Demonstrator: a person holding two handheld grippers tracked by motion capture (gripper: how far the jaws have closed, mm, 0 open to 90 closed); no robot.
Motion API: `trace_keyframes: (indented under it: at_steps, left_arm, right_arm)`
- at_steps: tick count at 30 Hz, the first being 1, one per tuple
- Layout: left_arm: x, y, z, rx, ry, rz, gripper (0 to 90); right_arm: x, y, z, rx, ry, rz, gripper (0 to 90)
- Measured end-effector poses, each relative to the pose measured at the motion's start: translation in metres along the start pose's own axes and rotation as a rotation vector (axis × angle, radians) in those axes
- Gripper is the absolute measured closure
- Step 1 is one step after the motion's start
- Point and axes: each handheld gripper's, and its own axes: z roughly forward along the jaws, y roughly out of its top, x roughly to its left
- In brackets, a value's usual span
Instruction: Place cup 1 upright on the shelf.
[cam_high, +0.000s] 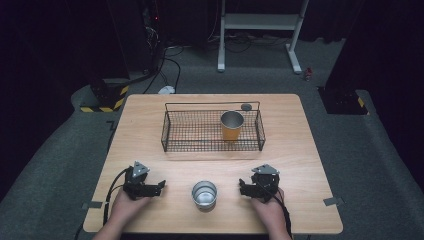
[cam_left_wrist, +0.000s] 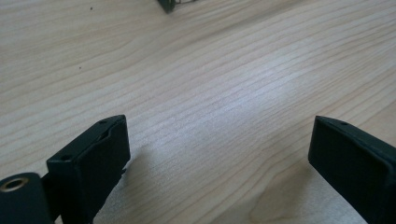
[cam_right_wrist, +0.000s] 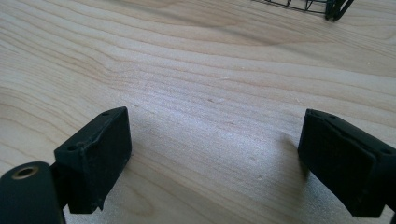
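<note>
Wooden table (cam_high: 150, 125) under dark surroundings, grey carpet beyond. Left gripper (cam_high: 161, 186) rests near-left, jaws apart over bare wood; right gripper (cam_high: 241, 186) rests near-right, jaws likewise apart and empty. Between them, at the near edge, stands a steel cup (cam_high: 204, 194), upright, touching neither. Farther off, a wire basket (cam_high: 172, 131) holds an orange cup (cam_high: 231, 125) at its right end. Judgement: approach the steel cup level, straddle its wall squarely, close gently to avoid tipping.

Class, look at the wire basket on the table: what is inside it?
Inside the wire basket stands one upright orange cup, right of centre. The cup's inside looks grey; its bottom cannot be made out.
</note>
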Motion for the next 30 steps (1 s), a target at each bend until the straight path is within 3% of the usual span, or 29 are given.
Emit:
trace_keyframes:
  at_steps: [11,16,18,30]
  left_arm:
    - [-0.007,0.012,-0.013,-0.072,-0.046,0.052,7.5]
    - [-0.012,0.018,-0.021,-0.11,-0.063,0.039,7.6]
    - [-0.014,0.02,-0.024,-0.125,-0.062,0.06,7.6]
    - [-0.032,0.03,-0.036,-0.193,-0.128,0.084,5.4]
  right_arm:
    - [0.0,0.001,0.001,0.001,0.004,-0.009,8.9]
    - [0.0,0.001,0.001,0.001,0.005,-0.009,9.0]
    - [0.0,0.001,0.001,0.001,0.003,-0.008,9.0]
    - [0.0,0.001,0.001,0.0,0.004,-0.007,8.9]
